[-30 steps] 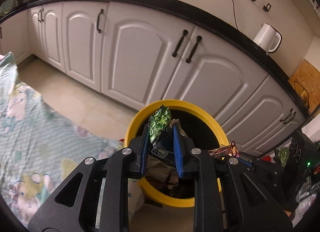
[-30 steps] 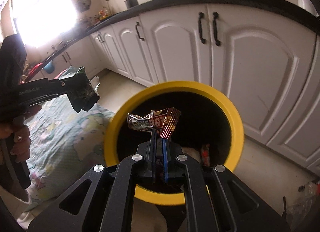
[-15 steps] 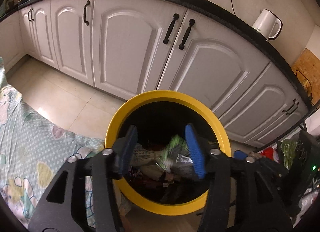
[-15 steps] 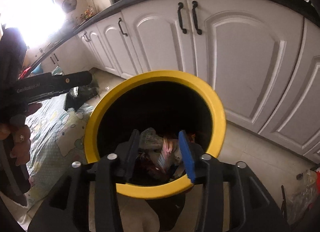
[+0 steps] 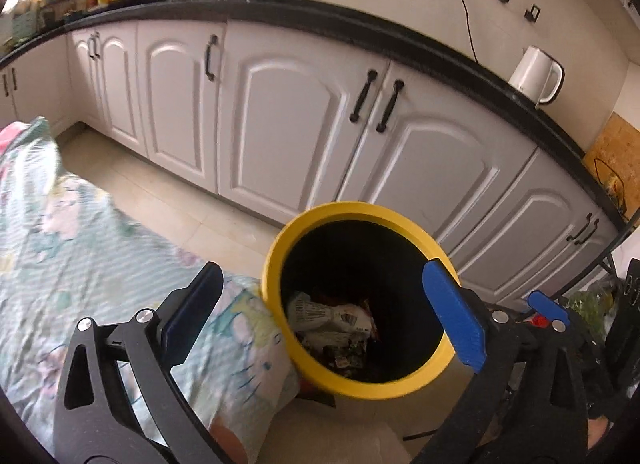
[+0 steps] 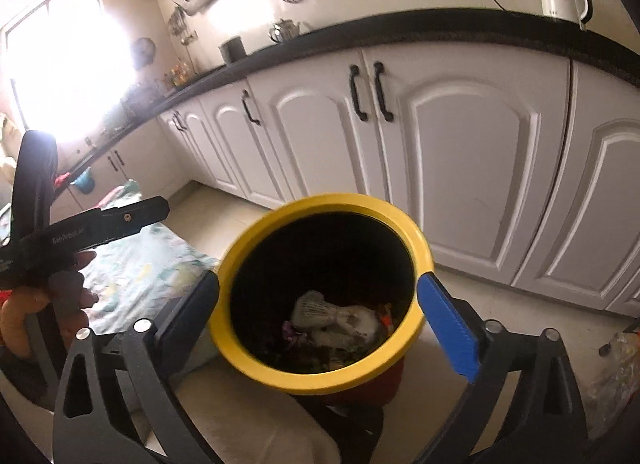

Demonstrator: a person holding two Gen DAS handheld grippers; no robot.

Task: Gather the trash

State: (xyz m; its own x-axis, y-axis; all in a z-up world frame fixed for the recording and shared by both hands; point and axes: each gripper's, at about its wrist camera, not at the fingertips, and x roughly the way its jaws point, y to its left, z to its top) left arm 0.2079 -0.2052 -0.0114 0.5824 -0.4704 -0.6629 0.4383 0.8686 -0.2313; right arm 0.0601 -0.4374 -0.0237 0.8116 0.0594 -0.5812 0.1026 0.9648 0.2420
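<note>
Jaws, left: spread as wide as they go, having just been opening; nothing between the pads of the left gripper [image 5: 320, 318].
Jaws, right: likewise spread after just opening, the right gripper [image 6: 318, 322] empty.
Bin: the yellow-rimmed bin [image 5: 280, 240] sits ahead of and below both sets of jaws, its mouth framed between the fingers in each wrist view.
Trash: crumpled wrappers [image 5: 334, 318] lie at the bottom of the bin, below and beyond the fingertips, touching neither gripper.
Cloth: a patterned cloth [image 5: 80, 248] spreads to the left of the left jaws, its edge just beside the bin wall.
Surroundings: white cabinets [image 5: 288, 131] stand beyond the bin; a white kettle [image 5: 536, 75] sits on the counter, up and to the right.
Step, as judged: the drop looks done for both hands; the next piece has to be found.
Deciding relation: no loose trash shows on the cloth within these views, so the direction from the jaws to the next piece cannot be told, nor its long axis.
Nearer hand: the left, since the cloth lies on its side.
</note>
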